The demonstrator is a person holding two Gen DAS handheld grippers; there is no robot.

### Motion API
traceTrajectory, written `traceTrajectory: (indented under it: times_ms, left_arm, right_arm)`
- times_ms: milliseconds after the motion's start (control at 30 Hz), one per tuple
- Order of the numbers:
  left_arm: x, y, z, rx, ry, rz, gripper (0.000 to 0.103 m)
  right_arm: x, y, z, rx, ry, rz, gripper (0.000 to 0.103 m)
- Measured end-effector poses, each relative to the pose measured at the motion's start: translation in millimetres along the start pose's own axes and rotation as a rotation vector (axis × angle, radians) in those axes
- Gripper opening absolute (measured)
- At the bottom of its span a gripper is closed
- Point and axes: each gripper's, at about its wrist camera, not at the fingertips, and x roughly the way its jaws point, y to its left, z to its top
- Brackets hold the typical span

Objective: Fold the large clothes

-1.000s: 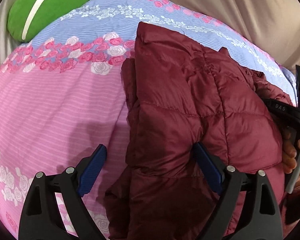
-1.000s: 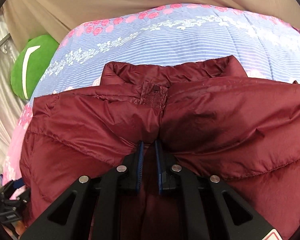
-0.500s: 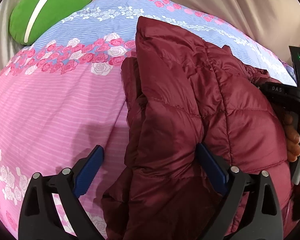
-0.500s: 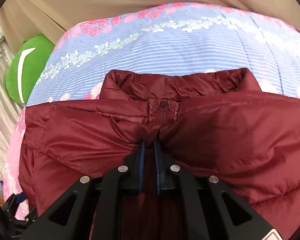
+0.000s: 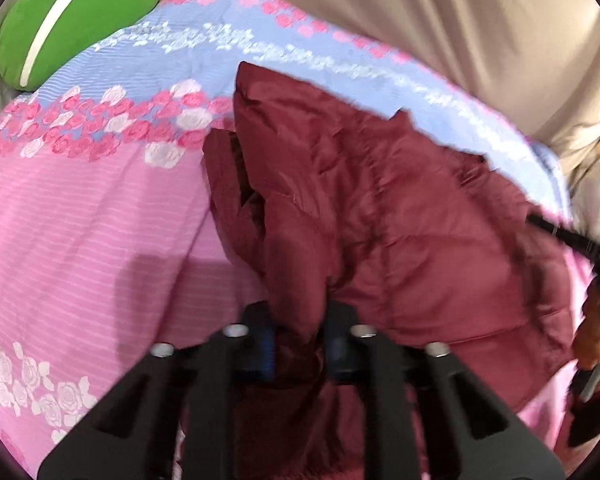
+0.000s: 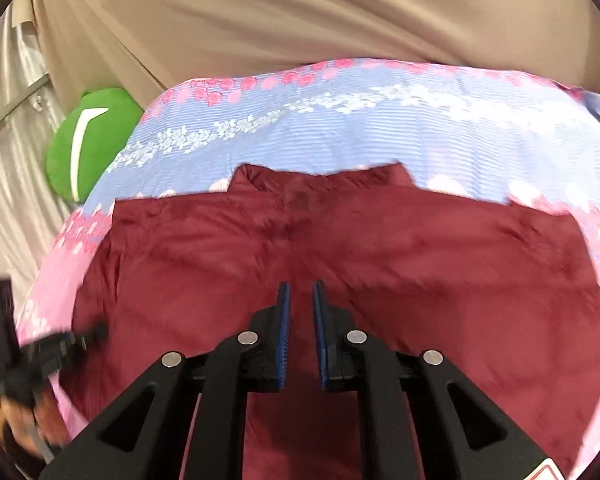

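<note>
A dark red puffer jacket (image 5: 400, 240) lies on a bed with a pink and blue rose-print cover (image 5: 80, 220). My left gripper (image 5: 298, 344) is shut on a fold at the jacket's left edge. In the right wrist view the jacket (image 6: 420, 260) lies spread out, collar at the far side. My right gripper (image 6: 300, 336) hovers above the jacket's middle, its blue pads a narrow gap apart with no cloth between them. The left gripper also shows in the right wrist view (image 6: 60, 344), at the jacket's left edge.
A green cushion (image 5: 68, 12) with a white stripe lies at the bed's far left corner. Beige curtains (image 6: 300, 12) hang behind the bed. A hand on the right tool's handle (image 5: 596, 320) shows at the right edge.
My left gripper closed from wide open onto the jacket's edge. My right gripper let go of the jacket near the collar and pulled back and up; the view is blurred with motion.
</note>
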Motion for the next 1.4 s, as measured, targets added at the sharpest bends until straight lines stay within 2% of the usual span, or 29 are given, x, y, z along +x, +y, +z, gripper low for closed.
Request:
traceTrajectory:
  times_ms: [100, 200, 267, 333, 367, 500, 633, 733, 800, 900, 1000, 1067, 1133, 1233, 1333, 1400]
  left_arm:
    - [-23.1, -11.9, 6.0, 0.005, -0.051, -0.060, 0.007]
    - [-50.3, -35.8, 8.0, 0.040, -0.120, -0.123, 0.006]
    - [-66.9, -58.5, 7.9, 0.077, -0.163, -0.154, 0.006]
    - [-80.9, -82.3, 9.1, 0.115, -0.196, -0.189, 0.006]
    - [-84.7, -91.9, 10.1, 0.129, -0.204, -0.205, 0.006]
    - [-92.3, -142.3, 9.7, 0.219, -0.214, -0.280, 0.006]
    - [-74.5, -202.1, 2.1, 0.292, -0.167, -0.338, 0.006]
    - [-59.8, -225.4, -1.7, 0.311, -0.148, -0.344, 0.006]
    - [-60.3, -235.3, -3.7, 0.319, -0.151, -0.342, 0.006]
    - [-58.4, -237.0, -3.7, 0.329, -0.143, -0.340, 0.006]
    - [-56.0, -246.3, -4.5, 0.346, -0.129, -0.345, 0.006]
    - [-53.3, -261.2, -7.1, 0.369, -0.123, -0.352, 0.006]
    - [-49.4, -276.9, -8.6, 0.388, -0.115, -0.362, 0.006]
    - [-41.8, -300.9, -15.5, 0.420, -0.100, -0.354, 0.006]
    - [-33.8, -319.9, -23.3, 0.446, -0.085, -0.337, 0.006]
    - [-22.8, -334.9, -27.4, 0.466, -0.074, -0.313, 0.006]
  right_arm:
    - [-5.8, -12.8, -18.0, 0.019, 0.047, 0.068, 0.016]
    - [11.1, -5.1, -24.4, -0.008, 0.076, 0.077, 0.015]
    - [34.8, 0.9, -28.8, -0.016, 0.114, 0.076, 0.010]
    - [53.6, 2.7, -28.2, -0.010, 0.125, 0.081, 0.000]
    - [60.4, 2.4, -27.4, -0.001, 0.126, 0.092, 0.000]
    - [79.7, -0.2, -16.5, 0.049, 0.129, 0.152, 0.000]
    - [91.6, 3.1, -7.0, 0.054, 0.144, 0.214, 0.000]
    - [81.0, -7.3, -4.4, 0.089, 0.159, 0.234, 0.000]
    - [52.1, -24.6, -5.2, 0.097, 0.119, 0.239, 0.000]
    - [-16.6, -74.8, -10.6, 0.102, 0.001, 0.126, 0.000]
    - [-62.6, -140.8, -23.7, 0.187, -0.058, 0.007, 0.010]
    - [-58.2, -168.7, -33.2, 0.229, -0.020, -0.045, 0.009]
    - [-35.6, -178.4, -40.9, 0.262, 0.023, 0.027, 0.008]
    - [-1.1, -159.4, -38.6, 0.224, 0.048, 0.087, 0.008]
    - [17.7, -138.0, -29.6, 0.154, 0.055, 0.089, 0.006]
    - [21.2, -138.1, -25.9, 0.155, 0.056, 0.110, 0.005]
